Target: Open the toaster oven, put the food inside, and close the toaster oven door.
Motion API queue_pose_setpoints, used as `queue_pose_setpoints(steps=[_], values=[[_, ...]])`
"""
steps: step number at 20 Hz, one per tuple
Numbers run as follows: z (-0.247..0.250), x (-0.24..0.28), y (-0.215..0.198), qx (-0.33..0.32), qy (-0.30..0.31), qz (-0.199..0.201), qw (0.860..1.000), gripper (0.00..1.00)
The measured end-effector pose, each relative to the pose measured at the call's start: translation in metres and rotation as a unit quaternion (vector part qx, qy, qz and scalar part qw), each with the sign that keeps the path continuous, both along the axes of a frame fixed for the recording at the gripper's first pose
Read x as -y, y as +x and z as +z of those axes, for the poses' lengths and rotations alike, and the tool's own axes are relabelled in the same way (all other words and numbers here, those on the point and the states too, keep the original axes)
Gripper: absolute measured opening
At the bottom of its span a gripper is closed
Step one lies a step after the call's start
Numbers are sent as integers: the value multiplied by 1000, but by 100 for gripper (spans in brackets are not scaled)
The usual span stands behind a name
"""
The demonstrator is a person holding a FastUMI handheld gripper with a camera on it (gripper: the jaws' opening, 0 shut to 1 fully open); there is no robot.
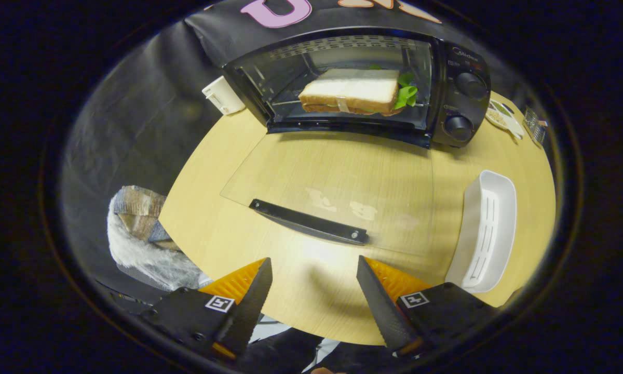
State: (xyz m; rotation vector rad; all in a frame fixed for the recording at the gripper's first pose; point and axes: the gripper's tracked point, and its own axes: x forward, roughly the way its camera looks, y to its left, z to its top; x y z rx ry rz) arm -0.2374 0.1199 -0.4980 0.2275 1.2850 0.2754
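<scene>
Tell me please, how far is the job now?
Done: the toaster oven is open, its glass door folded flat over the table, and the sandwich lies inside. In hand: nothing; the gripper is open, just short of the door handle. Left: closing the door.

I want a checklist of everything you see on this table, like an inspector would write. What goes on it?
Surface: pale wooden table, round-edged.
Job's things: toaster oven at the far side, glass door folded down flat, handle toward the gripper; sandwich with lettuce already inside.
Clutter: empty white tray beside the door; small white item by the oven; small bits past the knobs, too small to tell.
Gripper: open, empty, fingers short of the handle.
Cables: nothing seen.
Surroundings: black cloth wall; furry fabric beside the table.
</scene>
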Motion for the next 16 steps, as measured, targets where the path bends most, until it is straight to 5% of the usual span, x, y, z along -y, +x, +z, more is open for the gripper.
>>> queue_pose_setpoints(steps=[11,16], values=[[28,11,28,61,6,-44,997,98],[58,22,78,115,17,-84,990,99]])
